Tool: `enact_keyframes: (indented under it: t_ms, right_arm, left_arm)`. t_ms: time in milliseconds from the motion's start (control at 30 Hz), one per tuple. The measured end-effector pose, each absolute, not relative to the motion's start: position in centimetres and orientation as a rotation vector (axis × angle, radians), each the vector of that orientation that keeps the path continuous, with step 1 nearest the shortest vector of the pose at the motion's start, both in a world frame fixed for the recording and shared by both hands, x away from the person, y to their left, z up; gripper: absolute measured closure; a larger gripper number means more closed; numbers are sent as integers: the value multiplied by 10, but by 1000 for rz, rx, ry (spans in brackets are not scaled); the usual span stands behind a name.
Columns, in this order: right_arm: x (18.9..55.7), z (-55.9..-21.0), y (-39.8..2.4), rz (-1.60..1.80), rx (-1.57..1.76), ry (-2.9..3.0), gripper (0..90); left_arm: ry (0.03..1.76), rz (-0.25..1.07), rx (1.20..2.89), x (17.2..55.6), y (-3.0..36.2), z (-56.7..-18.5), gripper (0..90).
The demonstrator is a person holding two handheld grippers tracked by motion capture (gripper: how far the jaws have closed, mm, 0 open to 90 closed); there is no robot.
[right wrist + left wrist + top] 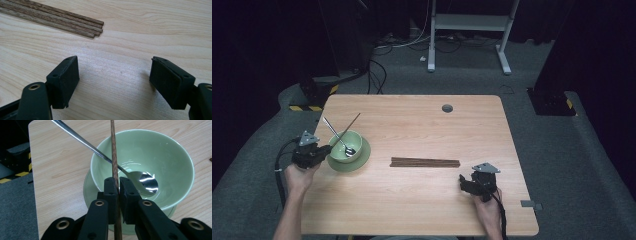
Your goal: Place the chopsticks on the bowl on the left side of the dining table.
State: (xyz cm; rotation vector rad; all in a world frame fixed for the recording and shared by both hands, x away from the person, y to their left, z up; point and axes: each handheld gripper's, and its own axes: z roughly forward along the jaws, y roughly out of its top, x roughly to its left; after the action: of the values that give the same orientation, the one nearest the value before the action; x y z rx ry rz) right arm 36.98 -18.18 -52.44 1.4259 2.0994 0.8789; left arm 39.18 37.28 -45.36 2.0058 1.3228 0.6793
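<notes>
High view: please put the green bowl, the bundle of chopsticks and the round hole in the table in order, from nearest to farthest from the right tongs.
1. The bundle of chopsticks: nearest, lying on the table just left of the right tongs.
2. The round hole: farther, near the table's far edge.
3. The green bowl: farthest, at the left side on its plate.

The room is dim in the high view; the table [422, 200] is lit evenly from above and the surroundings fall to black. That view is soft and low in detail. In the left gripper view, glare is seen on the spoon [147, 182] and inside the bowl [172, 157]. Faint soft shadows are cast beside the right gripper's jaws; the sticks [57, 21] stay fairly sharp.
</notes>
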Motion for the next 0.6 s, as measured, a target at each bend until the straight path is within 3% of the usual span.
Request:
enact_keyframes:
  t_ms: [600]
  right_arm:
    - [370,-524,-182,879,1426,2099,230]
  left_arm:
    - [1379,649,1871,388,375,-445,571]
